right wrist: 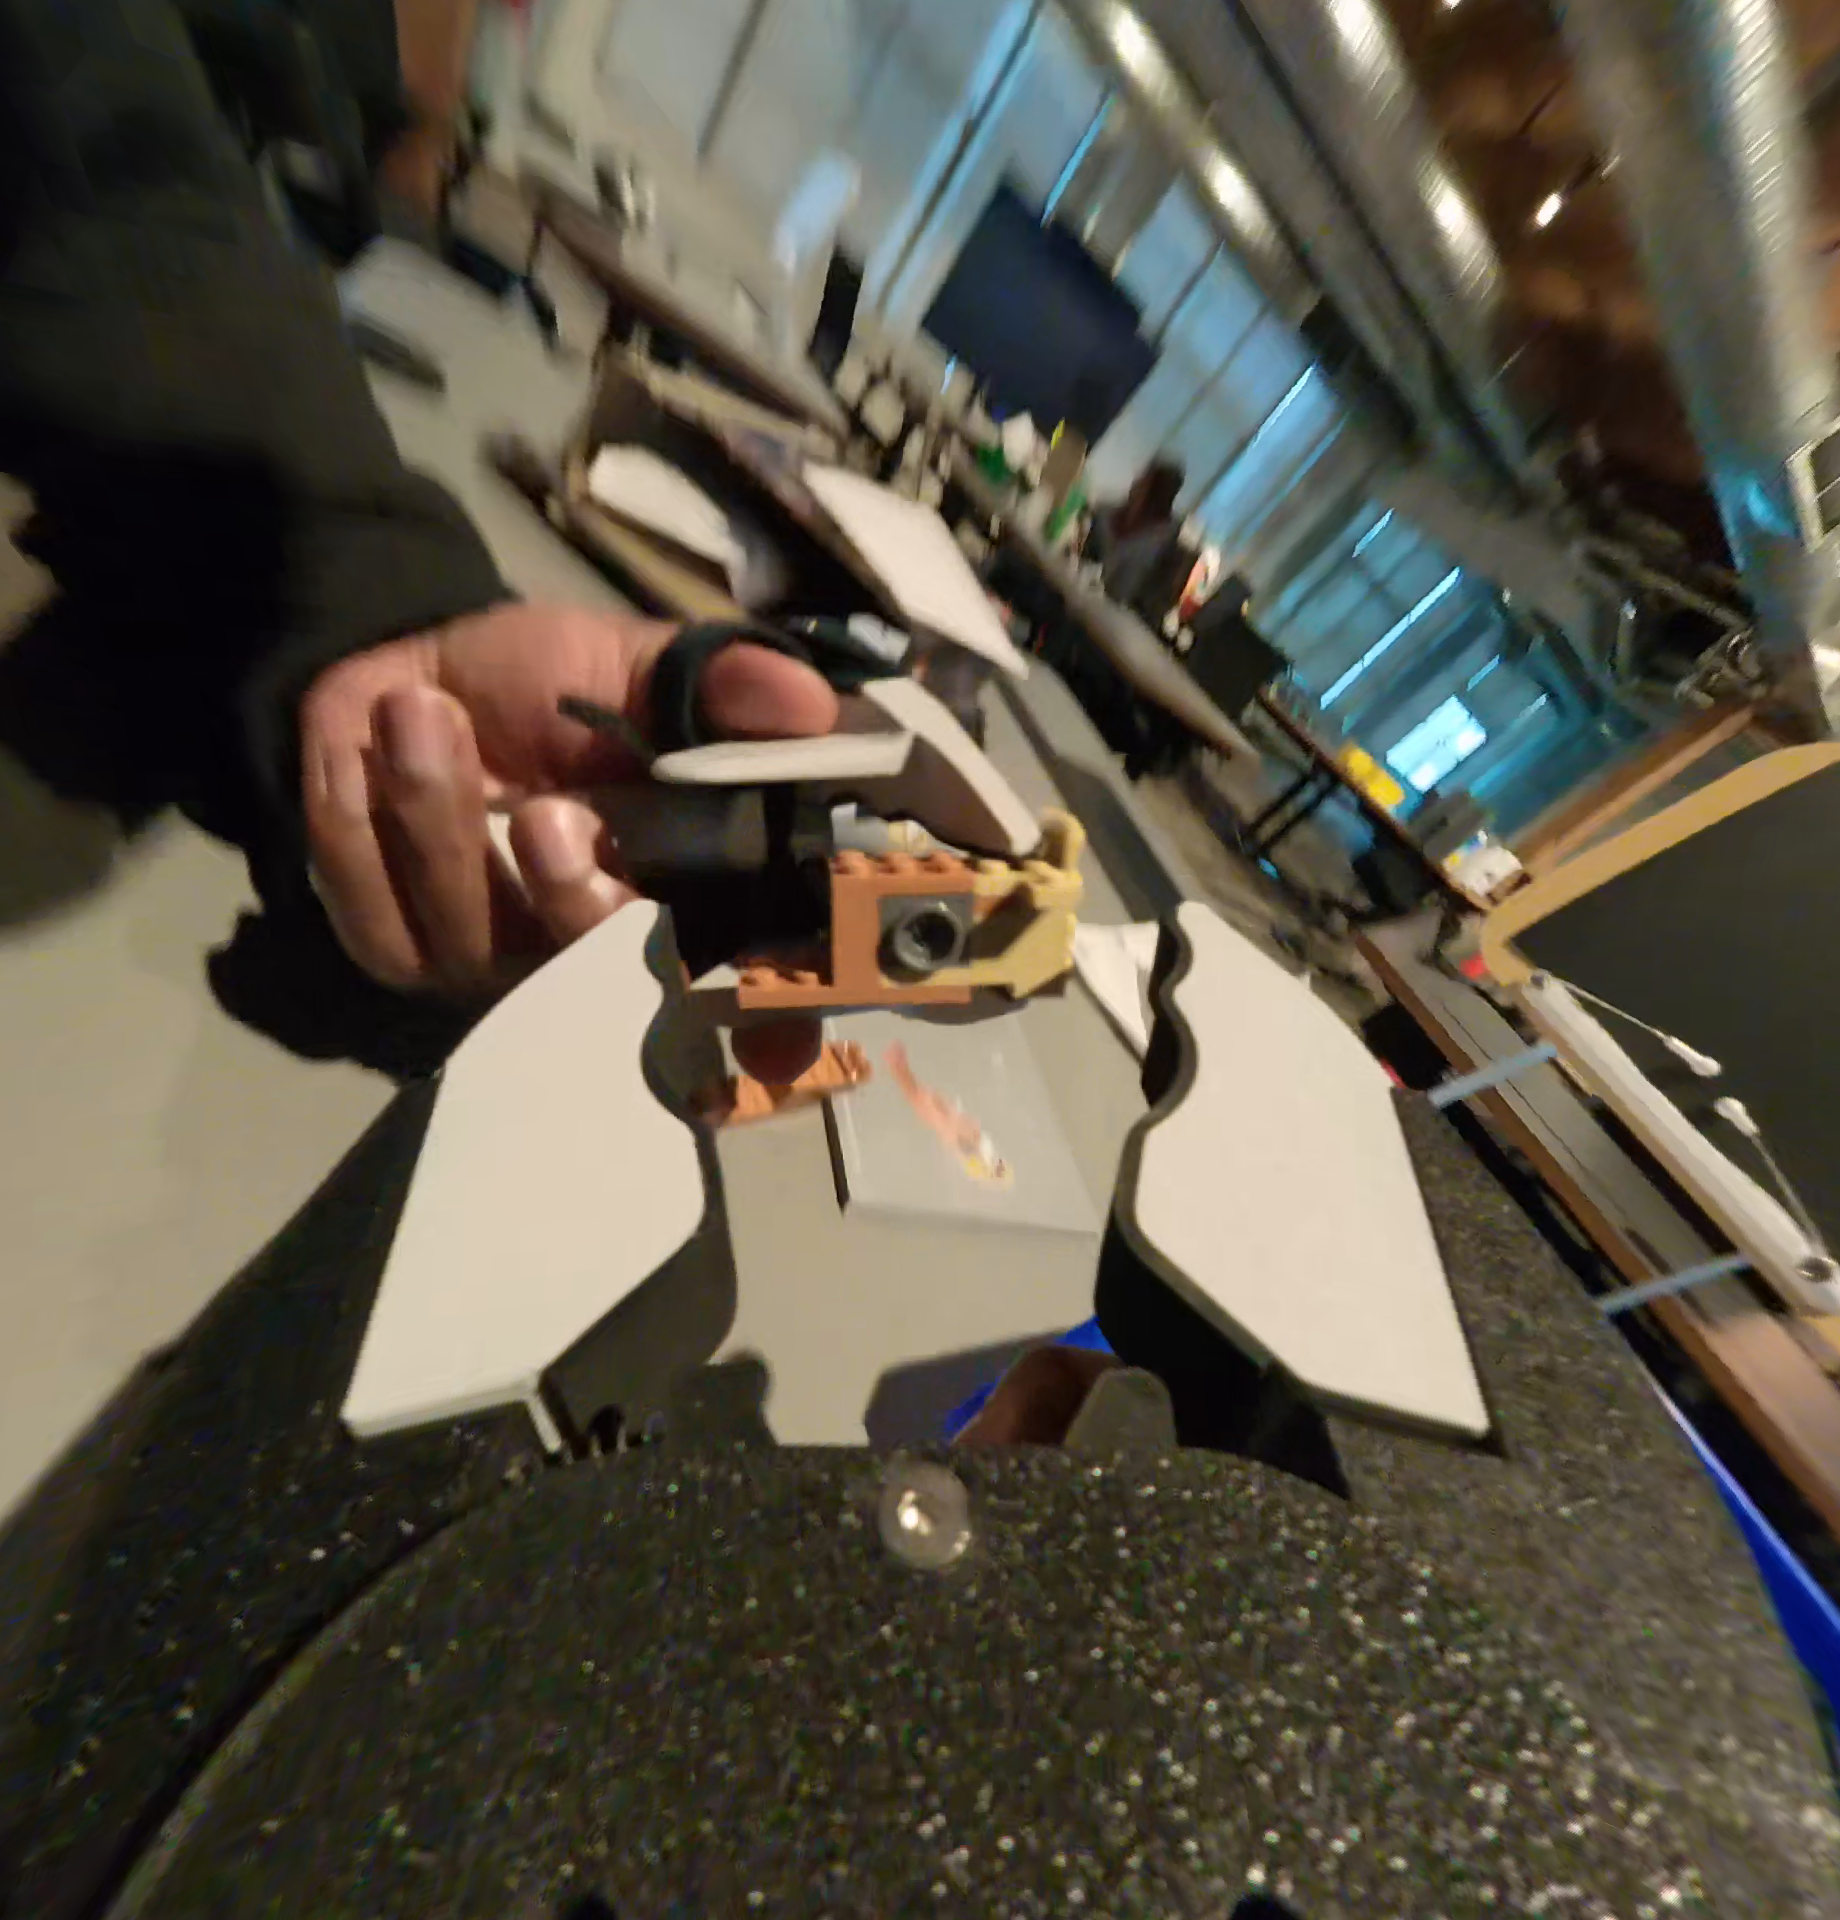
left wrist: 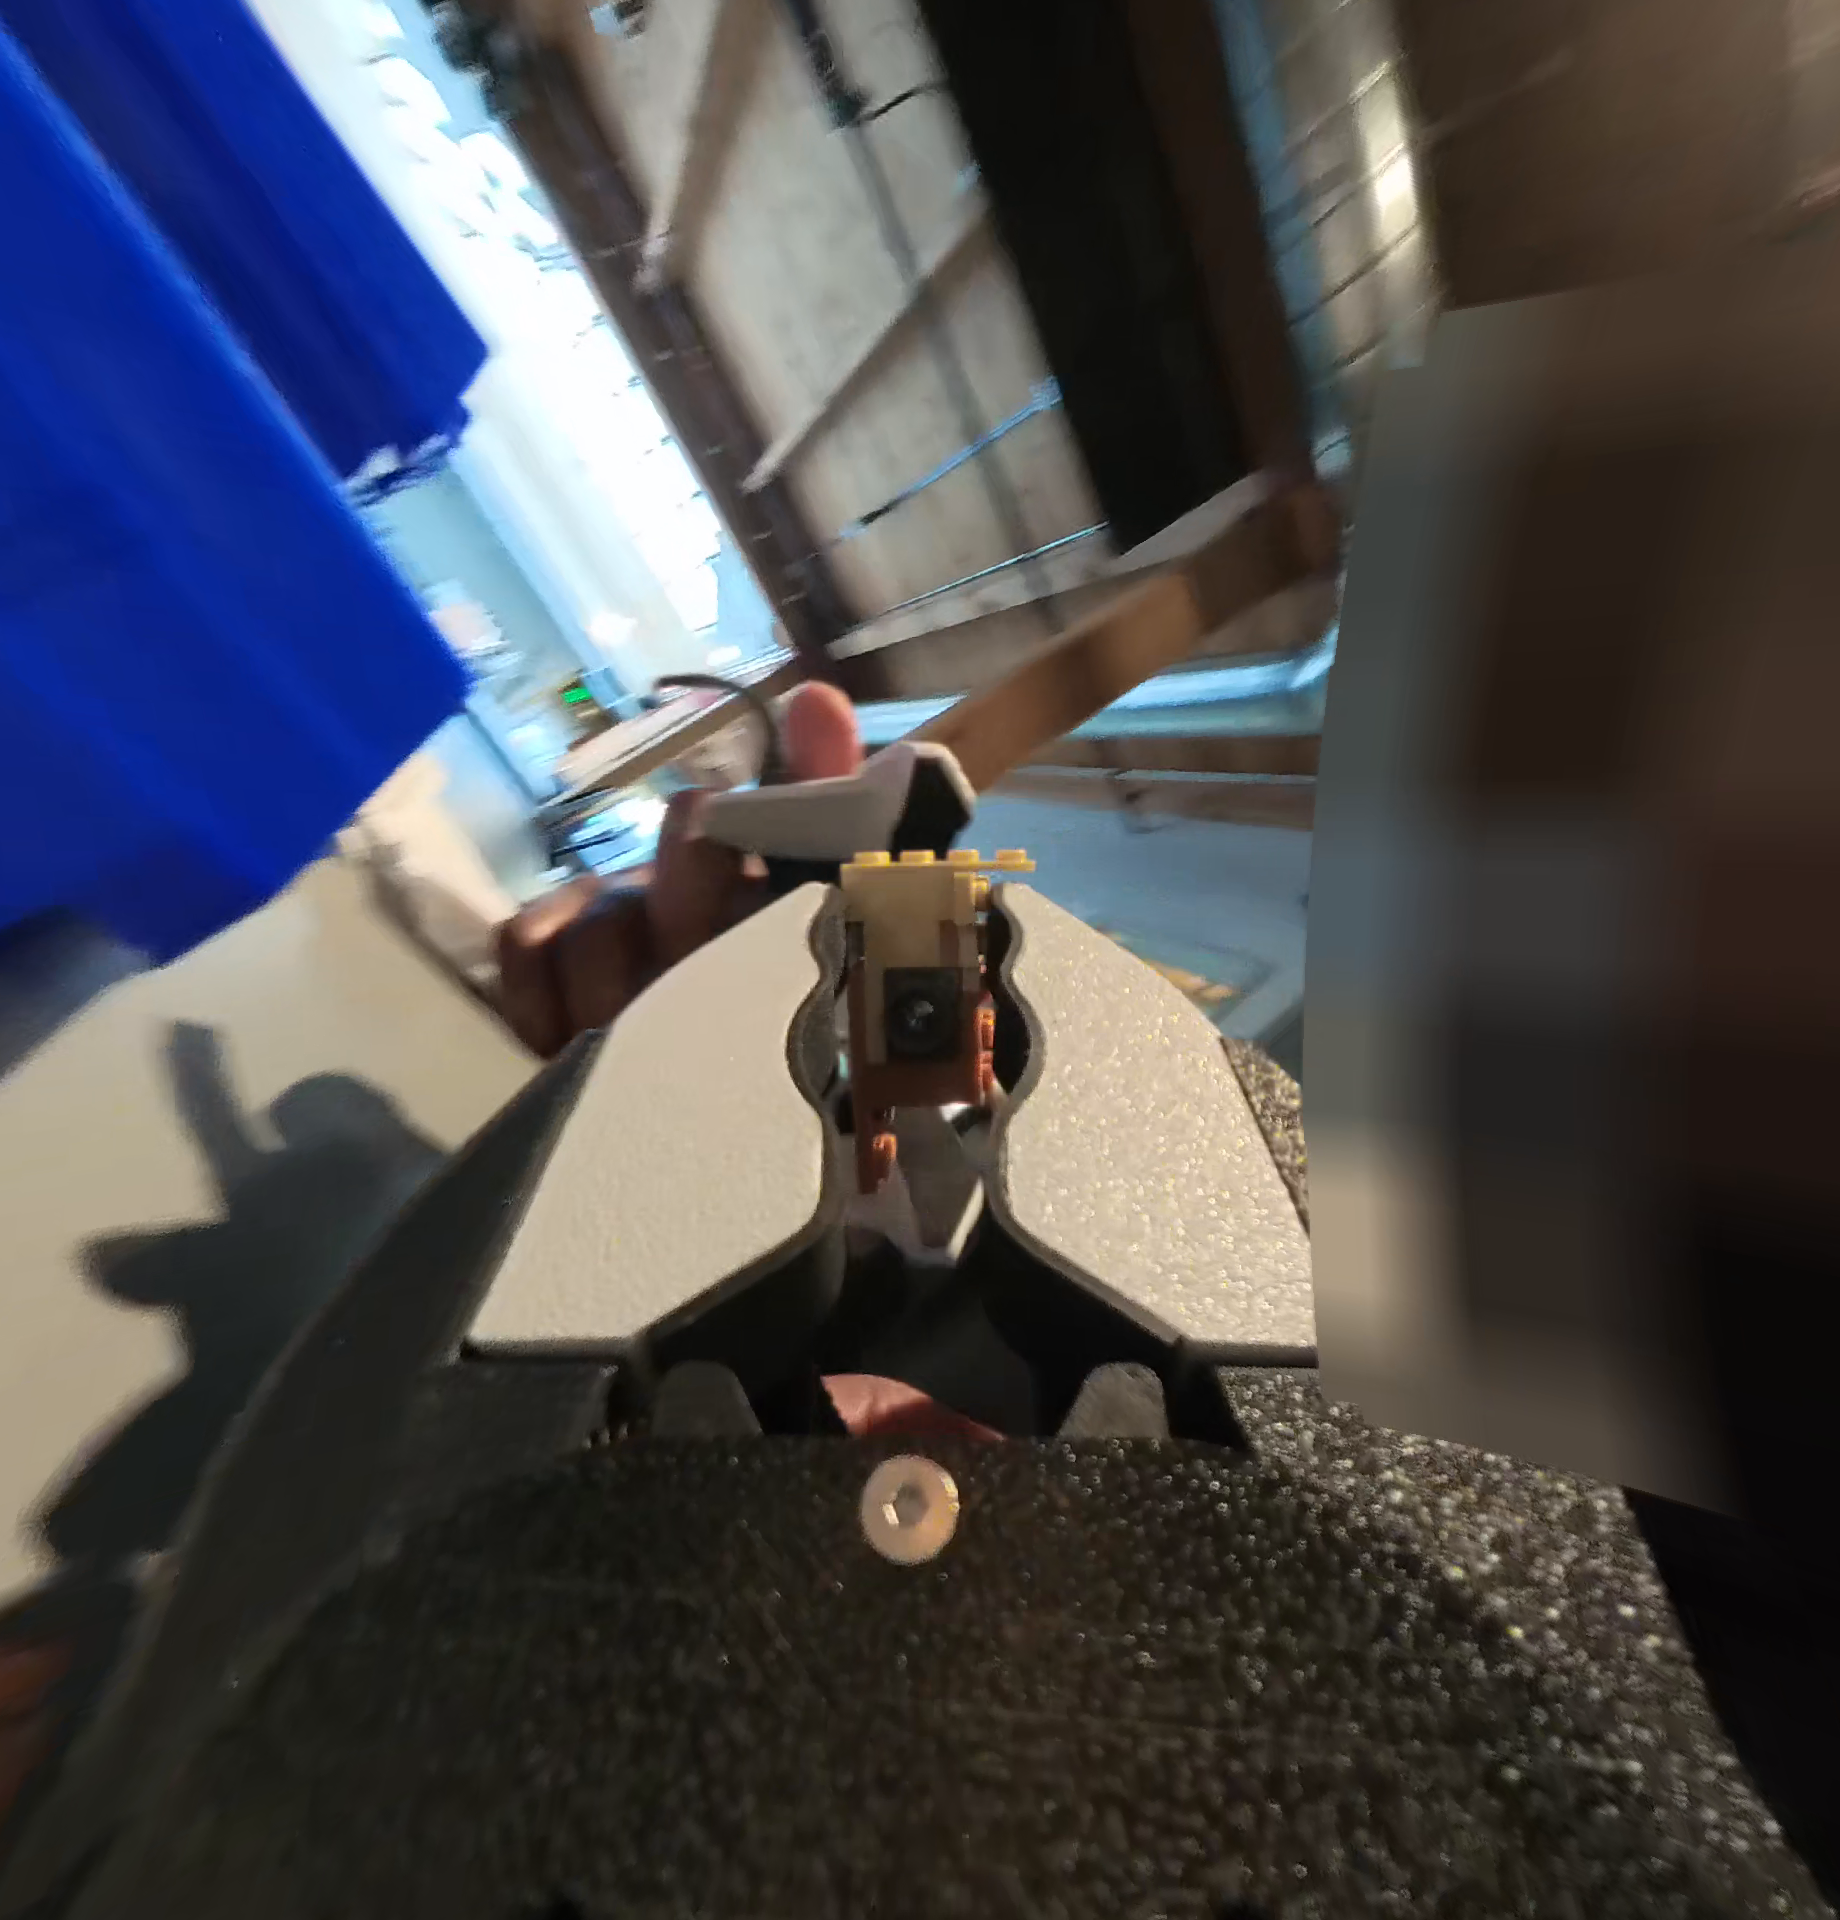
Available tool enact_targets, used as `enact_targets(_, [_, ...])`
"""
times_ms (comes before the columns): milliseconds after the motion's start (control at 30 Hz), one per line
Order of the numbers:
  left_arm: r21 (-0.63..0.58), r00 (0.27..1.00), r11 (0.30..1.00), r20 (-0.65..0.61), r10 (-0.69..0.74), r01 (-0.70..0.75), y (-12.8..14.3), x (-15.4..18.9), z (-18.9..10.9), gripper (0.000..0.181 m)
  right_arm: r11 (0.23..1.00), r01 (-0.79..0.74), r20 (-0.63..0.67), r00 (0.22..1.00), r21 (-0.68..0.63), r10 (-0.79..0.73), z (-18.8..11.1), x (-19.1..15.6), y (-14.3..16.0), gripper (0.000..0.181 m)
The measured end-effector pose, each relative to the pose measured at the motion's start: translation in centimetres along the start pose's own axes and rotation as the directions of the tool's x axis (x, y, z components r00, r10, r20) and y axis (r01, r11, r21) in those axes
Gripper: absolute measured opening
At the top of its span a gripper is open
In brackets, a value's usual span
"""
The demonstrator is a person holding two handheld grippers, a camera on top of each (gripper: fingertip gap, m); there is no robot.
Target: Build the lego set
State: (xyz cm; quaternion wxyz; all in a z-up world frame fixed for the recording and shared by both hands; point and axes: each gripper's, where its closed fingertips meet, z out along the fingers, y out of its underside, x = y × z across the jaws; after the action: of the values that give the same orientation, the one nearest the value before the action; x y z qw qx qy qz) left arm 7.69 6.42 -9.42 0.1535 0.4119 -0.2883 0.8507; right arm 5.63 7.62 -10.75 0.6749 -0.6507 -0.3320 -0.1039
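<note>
My left gripper (left wrist: pixel 918 920) is shut on a small lego assembly (left wrist: pixel 911 997) made of tan, brown and dark grey pieces, with a yellow-tan plate on top. It is held up in the air above the table. In the right wrist view the same assembly (right wrist: pixel 900 935) shows side-on, clamped in the left gripper (right wrist: pixel 983 847) by a person's hand (right wrist: pixel 448 790). My right gripper (right wrist: pixel 916 997) is open and empty, its jaws wide on either side of the assembly, just short of it. One of its fingers (left wrist: pixel 822 810) shows beyond the assembly in the left wrist view.
A grey table (right wrist: pixel 116 1091) lies below. A clear plastic bag (right wrist: pixel 957 1143) with a small orange piece lies on it under the grippers. A blue bin (left wrist: pixel 168 540) stands at the left. Benches and shelves fill the blurred background.
</note>
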Motion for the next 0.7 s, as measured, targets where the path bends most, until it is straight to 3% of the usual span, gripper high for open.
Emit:
enact_targets(267, [-0.080, 0.983, 0.992, 0.150, 0.107, -0.096, 0.8, -1.9, 0.0, 0.025, 0.988, 0.042, -0.030, 0.998, -0.147, -0.047, 0.0, 0.4, 2.1, 0.068])
enact_targets(433, [-0.103, 0.974, 0.990, 0.191, 0.119, -0.100, 1.2, -2.6, -0.1, 0.025, 0.984, 0.069, -0.003, 0.998, -0.167, -0.070, 0.2, -0.2, 2.6, 0.052])
enact_targets(700, [-0.139, 0.976, 0.986, 0.184, 0.117, -0.092, 1.6, -2.7, 0.0, 0.025, 0.994, 0.023, 0.039, 0.999, -0.106, -0.019, 0.1, -0.7, 2.1, 0.050])
